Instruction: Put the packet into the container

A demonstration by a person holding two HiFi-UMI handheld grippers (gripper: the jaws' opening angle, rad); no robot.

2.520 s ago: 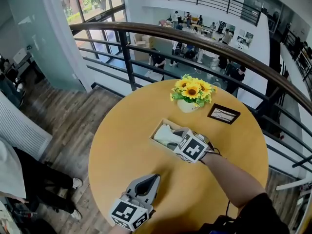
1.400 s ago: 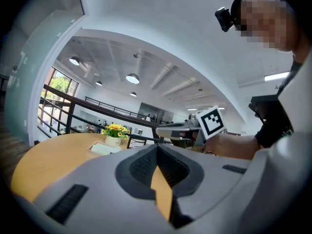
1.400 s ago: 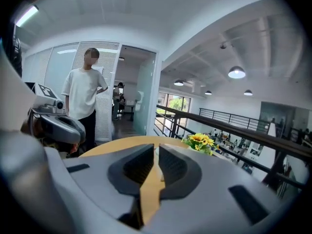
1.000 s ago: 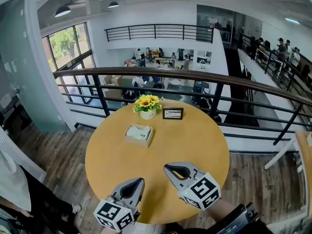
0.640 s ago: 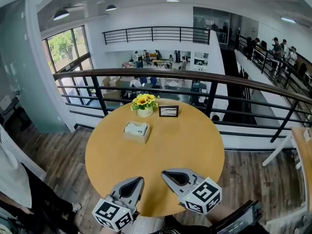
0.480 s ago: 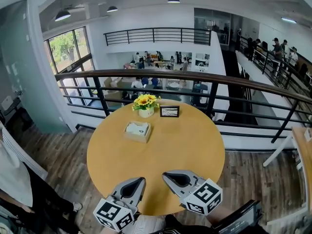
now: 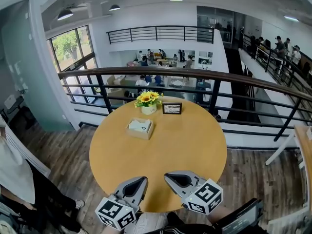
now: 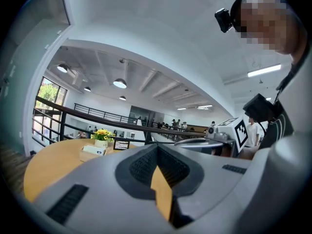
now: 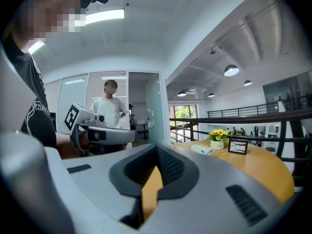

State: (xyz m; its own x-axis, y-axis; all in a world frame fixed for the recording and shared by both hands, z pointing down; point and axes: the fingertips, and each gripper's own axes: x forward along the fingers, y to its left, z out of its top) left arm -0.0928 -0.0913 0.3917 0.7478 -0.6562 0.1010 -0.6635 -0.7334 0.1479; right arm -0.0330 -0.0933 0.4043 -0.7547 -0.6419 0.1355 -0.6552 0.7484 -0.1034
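Now we hold left claw (image 7: 139,182) and right claw (image 7: 171,177) closed, empty, over near edge of table (image 7: 185,145). Packet (image 7: 139,125) lies in box (image 7: 139,135), well ahead of both. Risk, we judge: any careless reach forward nudges box, spills packet.

Right gripper (image 9: 157,149): grey, fills the lower frame, jaws together, nothing between them
Left gripper (image 9: 131,136): at the left, level, tips pointing right, marker cube (image 9: 72,117) at its far end (a bare forearm (image 9: 61,143) behind it)
Table (image 9: 263,165): round, orange-brown top, to the right beyond the jaws
Container (image 9: 201,150): small, on the table, something pale in it, too small to tell more
Sunflowers (image 9: 218,134): in a white pot, just right of the container
Picture frame (image 9: 238,146): dark, upright, right of the pot
Railing (image 9: 243,117): dark bars behind the table
Person in a white shirt (image 9: 111,110): standing beyond the left gripper
Ceiling lamps (image 9: 231,70): lit, upper right
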